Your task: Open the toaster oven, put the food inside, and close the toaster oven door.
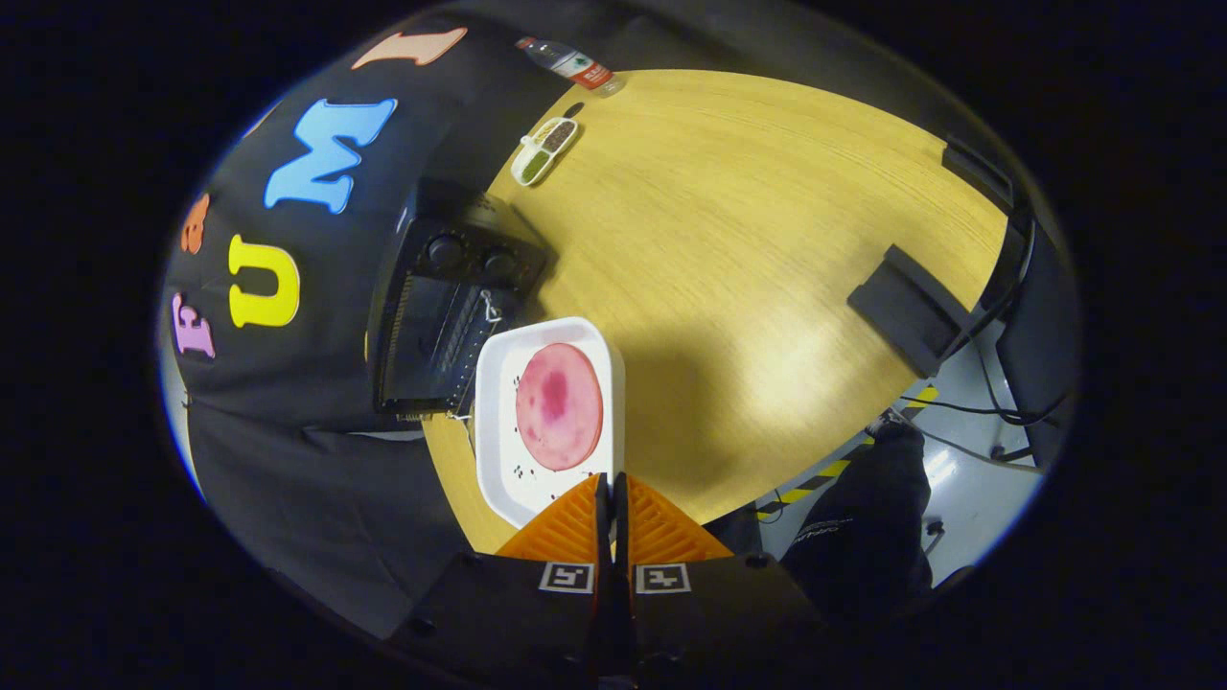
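The tool is pinching the near rim of a white tray, its two fingers pressed together on that edge. The tray is carrying a round pink slice of food and is stretching lengthwise away from the fingers, just beside the black toaster oven. The oven is sitting at the desk edge against the booth wall; whether its door is open I cannot tell.
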The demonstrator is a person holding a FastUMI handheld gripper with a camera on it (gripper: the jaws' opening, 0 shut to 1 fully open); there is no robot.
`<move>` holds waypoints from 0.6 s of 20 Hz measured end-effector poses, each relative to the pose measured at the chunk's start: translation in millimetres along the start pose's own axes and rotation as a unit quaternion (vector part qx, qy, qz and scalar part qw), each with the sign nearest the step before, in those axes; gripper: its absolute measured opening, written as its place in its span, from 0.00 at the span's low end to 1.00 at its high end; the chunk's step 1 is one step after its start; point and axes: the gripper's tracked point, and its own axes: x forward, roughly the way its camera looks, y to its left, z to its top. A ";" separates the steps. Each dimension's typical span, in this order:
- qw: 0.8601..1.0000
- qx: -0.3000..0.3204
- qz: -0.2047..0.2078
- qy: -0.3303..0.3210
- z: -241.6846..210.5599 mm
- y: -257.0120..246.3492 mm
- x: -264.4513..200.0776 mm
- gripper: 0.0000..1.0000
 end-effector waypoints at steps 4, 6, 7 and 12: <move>0.999 -0.029 0.011 0.010 -13.5 41.2 17.4 0.02; 0.999 -0.035 0.015 0.009 -12.1 61.9 27.4 0.02; 0.999 -0.036 0.019 0.008 -11.4 69.0 33.7 0.02; 0.999 -0.028 0.031 0.005 1.0 112.8 80.4 0.02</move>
